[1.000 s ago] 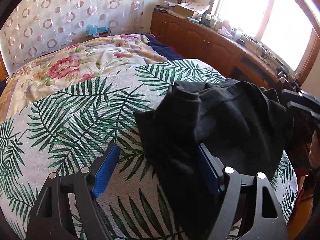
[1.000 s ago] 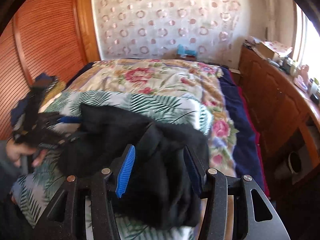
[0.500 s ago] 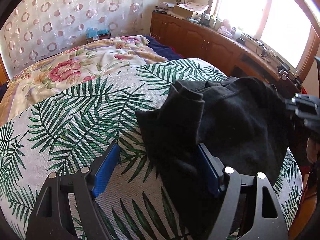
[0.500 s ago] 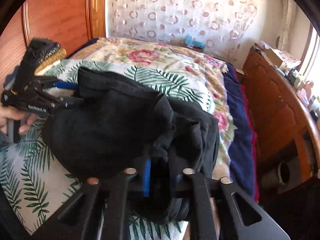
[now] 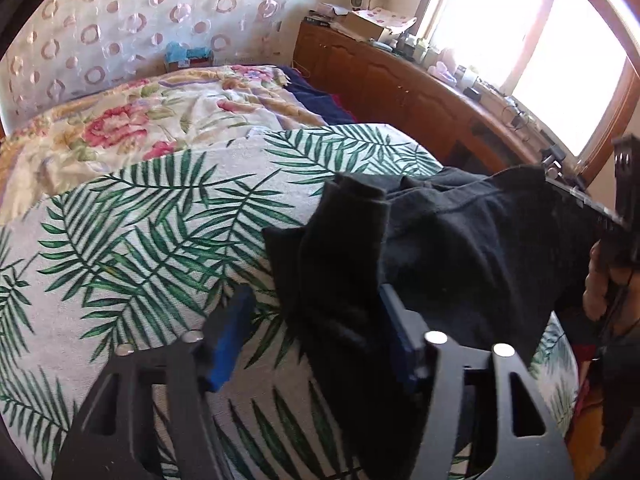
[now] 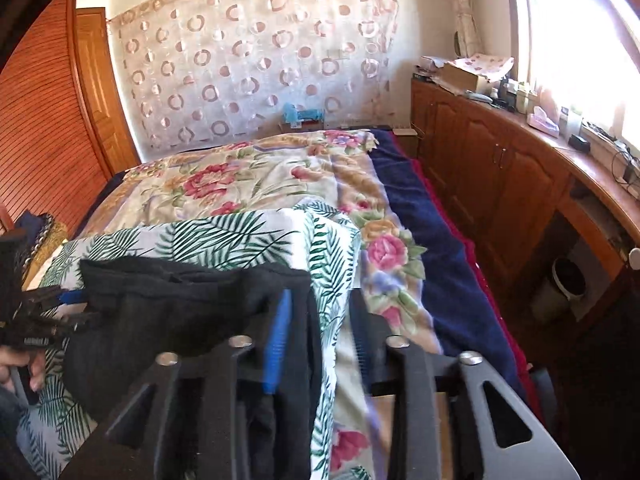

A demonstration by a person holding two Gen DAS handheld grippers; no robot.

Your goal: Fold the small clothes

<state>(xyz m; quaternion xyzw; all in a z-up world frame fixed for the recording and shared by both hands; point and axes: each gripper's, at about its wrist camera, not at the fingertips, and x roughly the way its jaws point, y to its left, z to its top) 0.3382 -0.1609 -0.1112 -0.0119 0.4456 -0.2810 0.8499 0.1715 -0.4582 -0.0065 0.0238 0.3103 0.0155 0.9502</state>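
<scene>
Lay bunched on the palm-print cover [image 5: 132, 216] at the near end of the bed [image 6: 420, 216]: the black garment [image 5: 472, 264], roughly doubled over but lumpy, so judged only partway folded, with smoothing and a final fold left. Left hand-held gripper [image 5: 308, 328] stood spread wide over the garment's left edge, gripping nothing. Right hand-held gripper [image 6: 320, 344] likewise parted, cloth between its fingers, apparently released, though blur left that uncertain. Showed the louvred wardrobe [image 6: 44, 168] from the right wrist only; the raised cuff-like fold from the left.
</scene>
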